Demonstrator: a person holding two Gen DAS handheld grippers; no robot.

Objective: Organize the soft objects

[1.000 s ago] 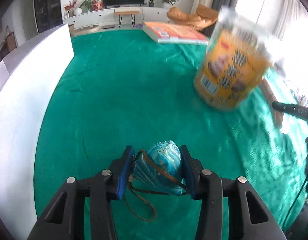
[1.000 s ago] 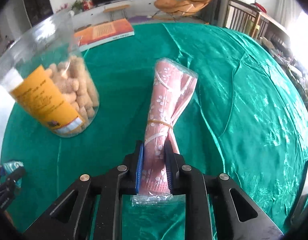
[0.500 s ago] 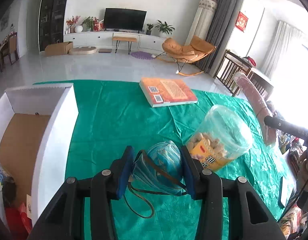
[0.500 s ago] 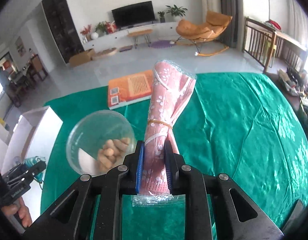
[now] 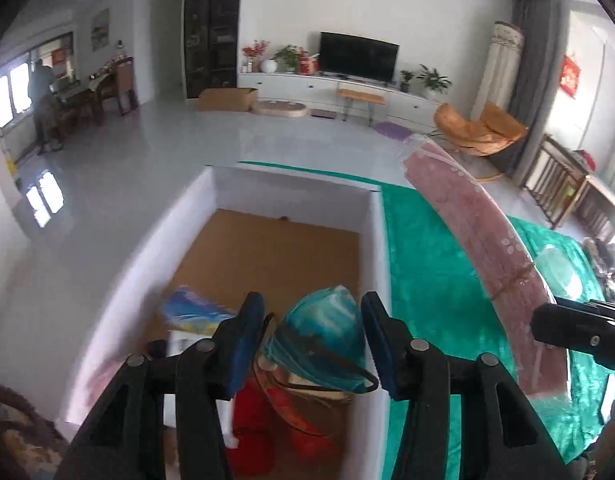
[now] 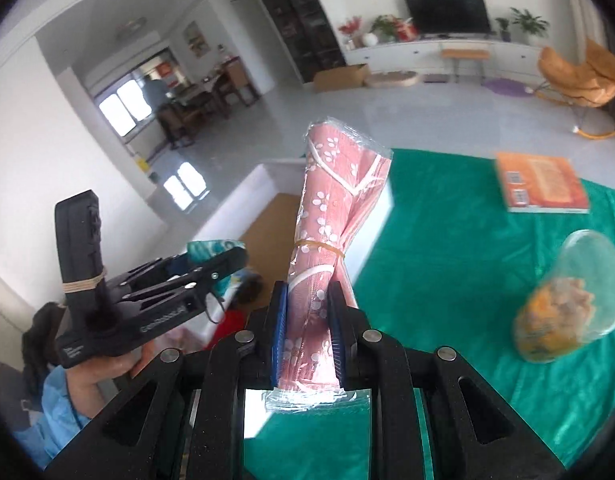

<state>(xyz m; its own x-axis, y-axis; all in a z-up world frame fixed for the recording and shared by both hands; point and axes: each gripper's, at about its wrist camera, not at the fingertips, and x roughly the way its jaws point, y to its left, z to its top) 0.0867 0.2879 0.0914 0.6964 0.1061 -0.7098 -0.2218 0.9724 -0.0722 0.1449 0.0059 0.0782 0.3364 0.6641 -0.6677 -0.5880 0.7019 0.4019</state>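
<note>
Left claw [image 5: 313,338], seen from its own wrist camera: the 2 blue-padded fingers [image 5: 247,338] sit spread on either side of a teal bundle [image 5: 327,340] wrapped in clear film and looped by a dark cord. A gap shows between the left pad and the bundle; whether the right pad touches it cannot be told, so the grip cannot be judged. The bundle hangs above the near part of a white-walled box [image 5: 373,248] with a brown cardboard floor. Inside the box, beneath the claw, lie a red soft item [image 5: 255,420] and a blue-and-yellow packet [image 5: 195,310]; both are blurred and partly hidden by the claw body, so their kind is unclear.

Right claw [image 6: 306,334], seen from its own wrist camera: clenched on a rolled pink cloth [image 6: 331,216] with white blossom print, sleeved in clear plastic and bound by a rubber band. The roll rises upright from the pads, its top in front of the box's right wall [image 6: 381,216]. The roll's lower end is cut off behind the claw.

On the green-covered counter [image 6: 447,280], to the right, a clear snack jar [image 6: 571,296] stands blurred, with an orange book [image 6: 541,188] farther off. The left claw [image 6: 211,264] appears at left in this view, held in a hand [image 6: 103,372] that the handle mostly hides.
</note>
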